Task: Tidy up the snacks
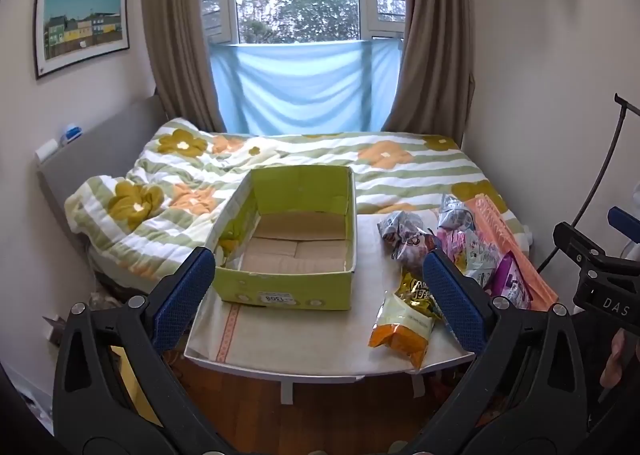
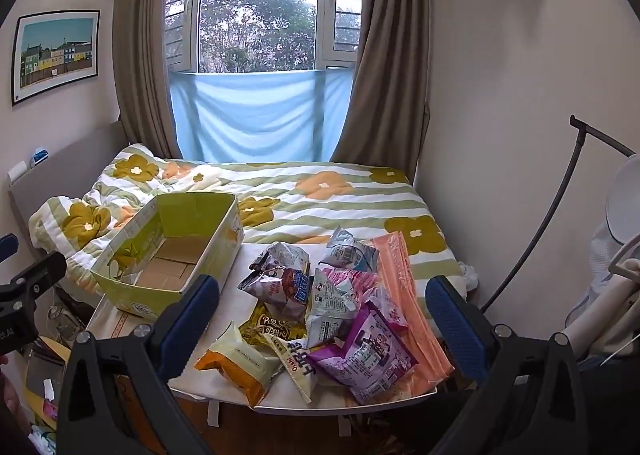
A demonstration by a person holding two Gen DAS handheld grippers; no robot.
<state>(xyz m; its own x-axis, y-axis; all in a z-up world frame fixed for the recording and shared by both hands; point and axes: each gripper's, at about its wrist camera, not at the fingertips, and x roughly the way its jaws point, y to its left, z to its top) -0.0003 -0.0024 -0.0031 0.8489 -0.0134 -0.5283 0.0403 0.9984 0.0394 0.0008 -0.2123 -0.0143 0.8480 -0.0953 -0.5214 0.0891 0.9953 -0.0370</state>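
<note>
Left wrist view: both grippers, left (image 1: pixel 318 297) & right (image 2: pixel 322 309), hanging wide open w/ nothing held, box (image 1: pixel 288 287) beside snacks (image 2: pixel 320 315) on table (image 1: pixel 320 359).

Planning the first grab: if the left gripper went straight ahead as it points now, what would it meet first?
Probably the green cardboard box, open and empty, between the left gripper's open fingers; depth is uncertain.

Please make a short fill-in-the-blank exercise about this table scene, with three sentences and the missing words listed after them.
1. The green cardboard box on the table is ____ inside.
2. The snack packets lie in a pile to the ____ of the box.
3. Both the left gripper and the right gripper are ____, holding nothing.

Missing words: empty; right; open
</note>
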